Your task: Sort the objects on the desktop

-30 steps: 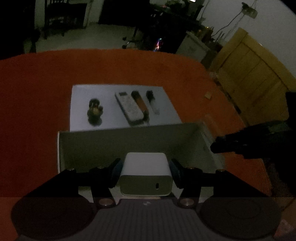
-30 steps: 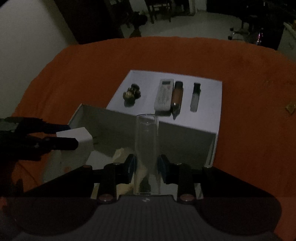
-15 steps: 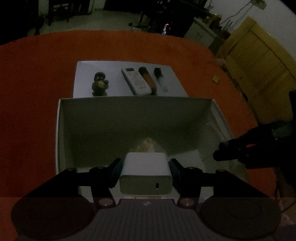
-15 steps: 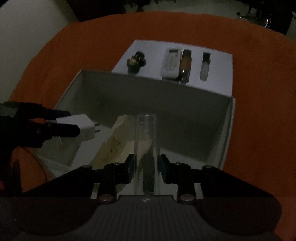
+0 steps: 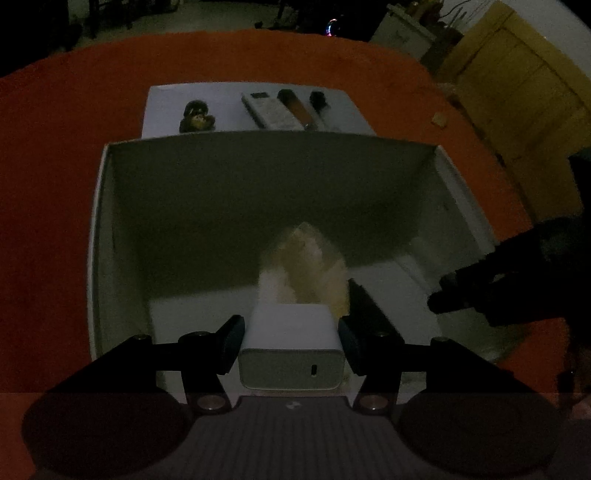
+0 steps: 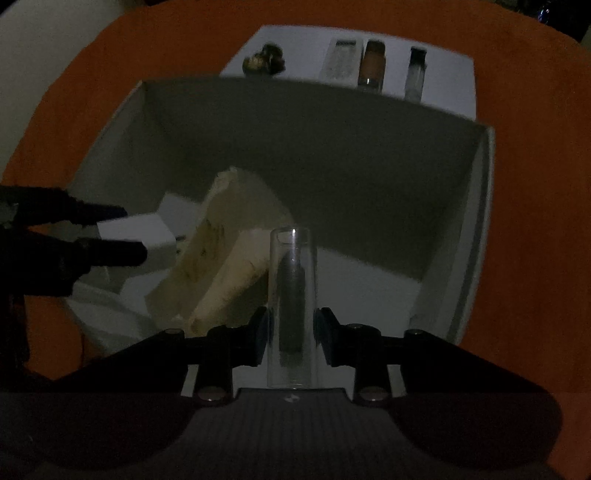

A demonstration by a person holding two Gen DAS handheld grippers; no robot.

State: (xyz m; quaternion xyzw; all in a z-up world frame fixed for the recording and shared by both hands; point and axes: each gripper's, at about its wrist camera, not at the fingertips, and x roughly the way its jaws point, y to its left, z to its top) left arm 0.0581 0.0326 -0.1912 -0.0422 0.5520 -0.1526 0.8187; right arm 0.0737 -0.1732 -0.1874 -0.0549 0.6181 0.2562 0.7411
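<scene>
Both tongs have come lower over the open white box (image 5: 99, 236) since a second ago, so more of its floor shows. Left tongs (image 5: 291, 339) stay clamped on a white charger (image 5: 291, 354) above the box's near end; right tongs (image 6: 291, 332) grip a clear tube (image 6: 292, 306). A crumpled cream paper (image 6: 221, 251) lies inside. At 12 o'clock beyond the box, a white sheet (image 5: 166, 99) on the orange table (image 5: 55, 147) carries a small figurine (image 5: 197, 116), a remote (image 5: 269, 112) and two vials.

Dim room beyond an orange-covered tabletop (image 5: 74, 122).
Yellow wooden cabinet (image 5: 524, 85) at right; pale floor (image 5: 207, 14) behind; a small coloured light (image 5: 331, 26), possibly from electronics; light wall (image 6: 40, 48) at left.
</scene>
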